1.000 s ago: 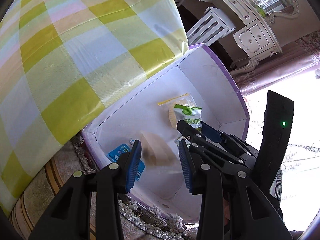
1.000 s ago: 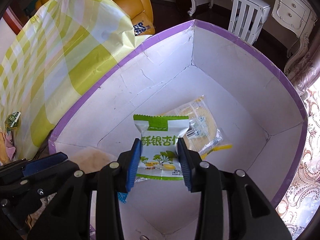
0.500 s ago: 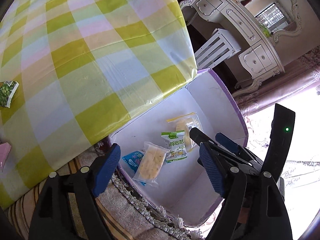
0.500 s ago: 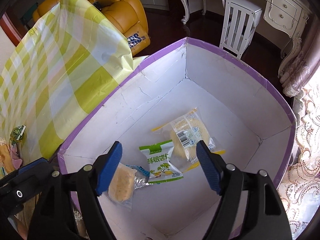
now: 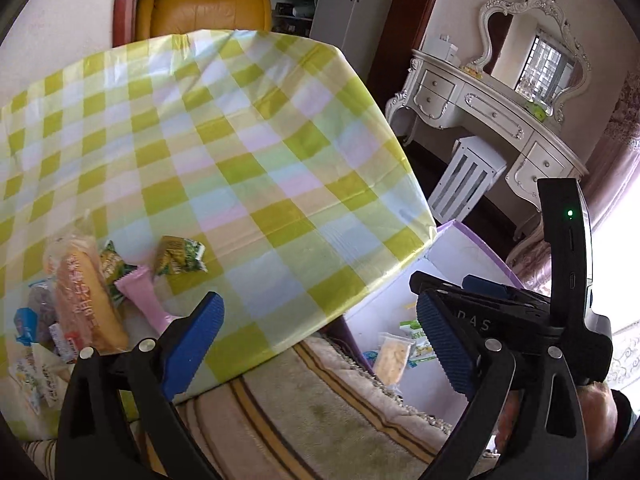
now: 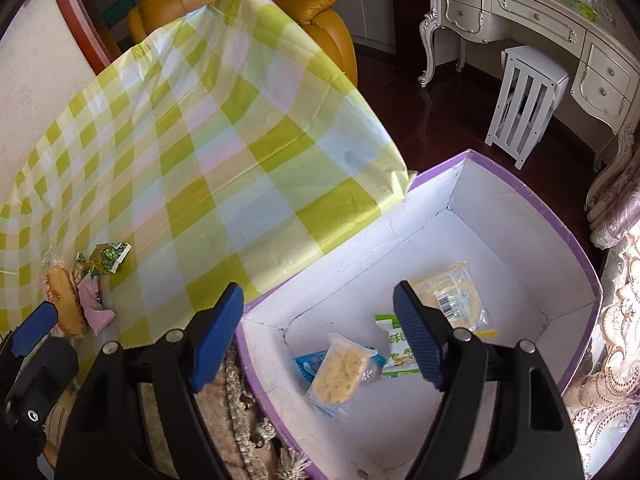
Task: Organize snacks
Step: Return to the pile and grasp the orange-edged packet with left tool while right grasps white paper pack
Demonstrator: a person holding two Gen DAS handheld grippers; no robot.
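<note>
gaping with jaws just opened and empty, left gripper [image 5: 320, 336] and right gripper [image 6: 320, 336] flank the snack box [image 6: 576, 256].

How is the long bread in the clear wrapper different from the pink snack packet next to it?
The long bread is golden brown in a clear wrapper with writing; the pink snack packet is plain pink and hides its contents. The bread is longer and plumper; the pink packet is slimmer and flatter. Both lie on the checked tablecloth, not yet in the box.
</note>
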